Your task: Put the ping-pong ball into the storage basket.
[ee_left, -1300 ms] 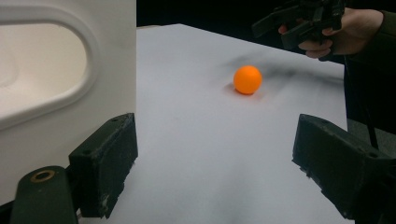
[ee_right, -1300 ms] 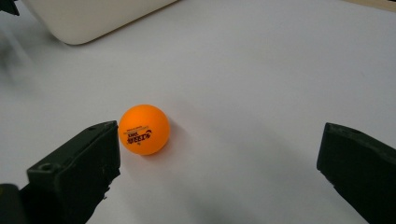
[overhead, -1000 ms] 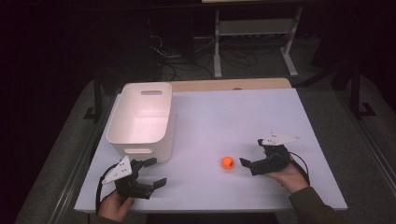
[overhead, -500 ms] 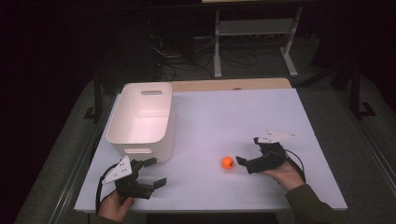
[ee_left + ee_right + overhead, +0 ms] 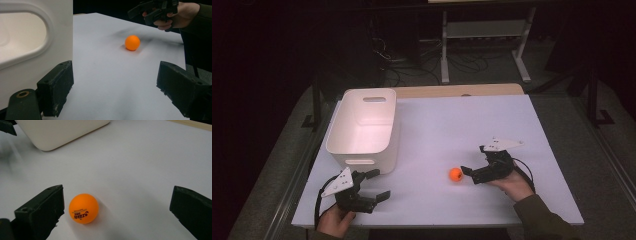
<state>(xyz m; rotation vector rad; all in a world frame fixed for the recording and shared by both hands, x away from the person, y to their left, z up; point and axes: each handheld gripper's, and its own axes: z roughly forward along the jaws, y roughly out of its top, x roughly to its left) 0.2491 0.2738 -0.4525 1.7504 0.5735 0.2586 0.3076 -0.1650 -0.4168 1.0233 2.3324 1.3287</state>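
Orange ball (image 5: 455, 174) resting on white tabletop (image 5: 452, 125), near front edge, a bit right of centre; black print visible on it in right gripper view (image 5: 83, 208). Right gripper (image 5: 468, 175) low over tabletop just right of ball, spread wide, nothing held. In right gripper view: ball between jaws, close beside left-hand jaw, no clear contact; far jaw well apart from it. Left gripper (image 5: 381, 186) at front-left corner of tabletop, also wide open & empty, just in front of white bin (image 5: 362, 127). In left gripper view: bin wall w/ handle cutout (image 5: 30, 47) beside left-hand jaw, ball (image 5: 132, 42) farther off on tabletop, right gripper (image 5: 140, 12) beyond it in person's hand. Bin upright at left side, well apart from ball.
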